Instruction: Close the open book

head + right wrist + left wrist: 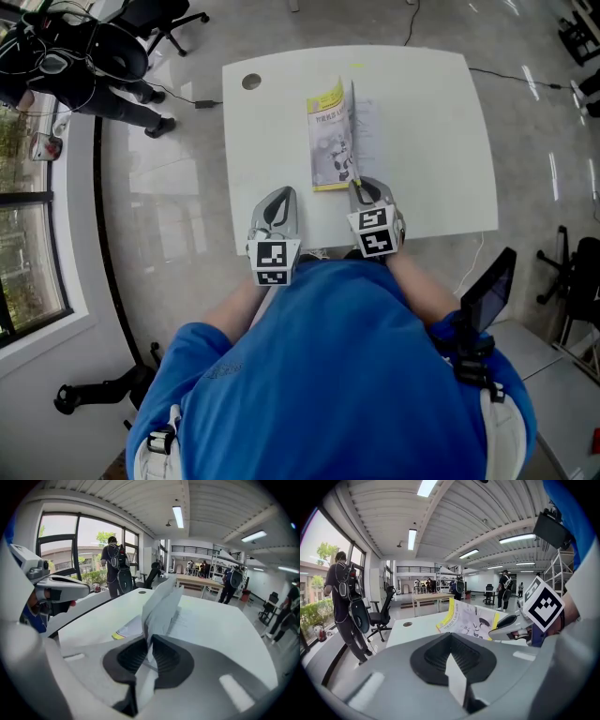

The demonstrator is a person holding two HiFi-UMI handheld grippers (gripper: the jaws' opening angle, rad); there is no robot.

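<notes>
Right hand-held gripper [151,651] is clamped on a sheaf of pages [161,604], upright above the book [328,141] lying mid-bench, towards the front edge. Judged step: mid-close. Next: fold the sheaf flat onto the other half and release. Left hand-held gripper [278,202]: jaws together, empty, near the front edge. Bench [431,122] is bare on both sides.

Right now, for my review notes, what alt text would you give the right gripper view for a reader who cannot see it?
The right claw is shut on a sheaf of pages of the open book, holding them upright over the white table. A person stands by the window behind.
</notes>
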